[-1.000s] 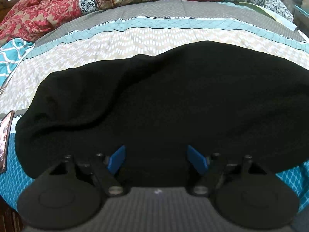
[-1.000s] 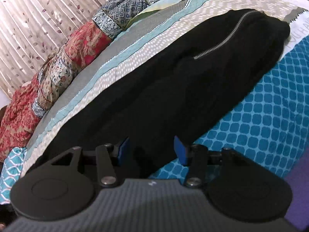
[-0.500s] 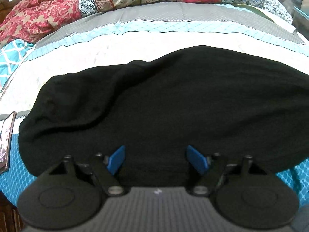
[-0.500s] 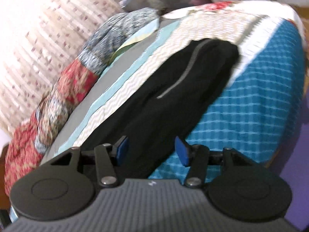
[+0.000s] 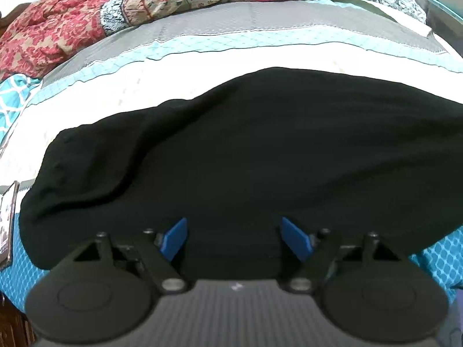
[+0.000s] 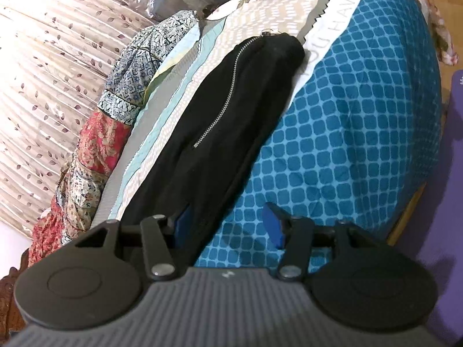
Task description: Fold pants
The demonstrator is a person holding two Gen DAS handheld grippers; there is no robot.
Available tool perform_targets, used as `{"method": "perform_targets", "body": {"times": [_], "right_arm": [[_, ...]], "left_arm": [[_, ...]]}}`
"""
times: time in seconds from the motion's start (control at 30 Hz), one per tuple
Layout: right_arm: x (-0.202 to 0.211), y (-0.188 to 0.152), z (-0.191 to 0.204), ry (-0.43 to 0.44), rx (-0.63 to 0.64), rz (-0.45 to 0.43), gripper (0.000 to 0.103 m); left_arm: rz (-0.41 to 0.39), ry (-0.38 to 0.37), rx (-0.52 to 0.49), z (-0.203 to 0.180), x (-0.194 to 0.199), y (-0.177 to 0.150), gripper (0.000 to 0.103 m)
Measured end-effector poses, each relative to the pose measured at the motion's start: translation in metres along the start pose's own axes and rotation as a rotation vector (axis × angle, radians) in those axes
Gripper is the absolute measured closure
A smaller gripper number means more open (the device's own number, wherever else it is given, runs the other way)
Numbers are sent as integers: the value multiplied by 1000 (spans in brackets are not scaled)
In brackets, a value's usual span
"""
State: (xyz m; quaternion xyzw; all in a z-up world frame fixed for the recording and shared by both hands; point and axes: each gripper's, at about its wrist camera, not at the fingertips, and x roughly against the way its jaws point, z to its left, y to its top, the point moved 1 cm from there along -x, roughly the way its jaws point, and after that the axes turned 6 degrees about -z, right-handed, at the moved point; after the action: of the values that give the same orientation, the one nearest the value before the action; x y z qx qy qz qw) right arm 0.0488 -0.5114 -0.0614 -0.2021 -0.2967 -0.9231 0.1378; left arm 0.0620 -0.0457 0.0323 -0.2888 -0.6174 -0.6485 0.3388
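Pants of plain black fabric are laid lengthwise across a bedspread, folded into a long, narrow band. A metal zipper is seen running along the upper surface near the far end in the right wrist view, and soft creases are seen at the left end in the left wrist view. The garment lies partly on the blue checked panel and partly on the pale striped panel of the bedspread. A floral quilt is bunched along the far edge of the bed, with a pleated curtain behind it.

Compared with one second earlier, the garment is seen smaller and further away in the right wrist view, more of the blue panel is exposed, and the view is rolled. In the left wrist view, a slightly wider strip of pale bedspread is shown beyond the pants.

The left gripper is angled steeply down above the near edge of the pants, its jaws set wide and clear of the fabric. The right gripper is angled shallowly along the garment; its jaws are held apart at a moderate width, with the near edge of the pants lying between them and nothing pinched.
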Motion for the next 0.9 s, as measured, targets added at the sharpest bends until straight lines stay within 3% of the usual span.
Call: {"method": "perform_targets", "body": {"times": [0.33,0.67,0.83,0.9], "right_arm": [[16,25,-28,33,-47,-100,46],[-10,68,-56,90,-152,-208,45],[-30,87,-41,39,-54,-237,45],[-37,90,-31,15,-3,-216,52]], "left_arm": [[17,-11,-28,-1,-16,11,28],[24,-7,-30,1,-21,15,27],[26,-6,-24,-2,-20,15,27],[19,-8,-20,-2,-17,14,27]]}}
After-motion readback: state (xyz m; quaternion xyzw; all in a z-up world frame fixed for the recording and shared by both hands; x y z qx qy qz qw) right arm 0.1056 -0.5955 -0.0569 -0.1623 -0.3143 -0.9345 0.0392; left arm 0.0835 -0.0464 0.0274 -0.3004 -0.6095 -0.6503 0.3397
